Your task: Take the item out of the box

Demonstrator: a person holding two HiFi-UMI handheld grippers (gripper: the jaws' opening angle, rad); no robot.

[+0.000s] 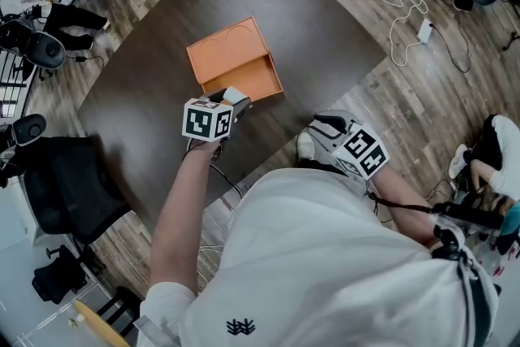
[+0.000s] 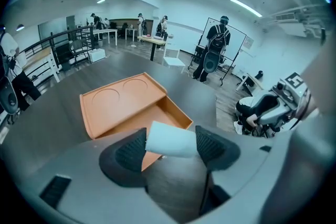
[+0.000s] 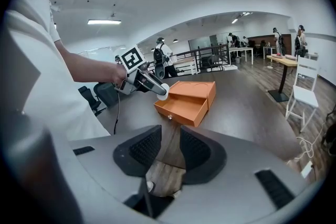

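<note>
Dark table is spreading out ahead of both grippers, black chair sitting off to the left of the left gripper. Orange box is lying just ahead of and below that gripper, its drawer standing pulled out with orange floor showing. Right gripper is hanging near the table edge, jaws spread, nothing between. Left jaws are pinching the white item, held clear above the drawer's front.
</note>
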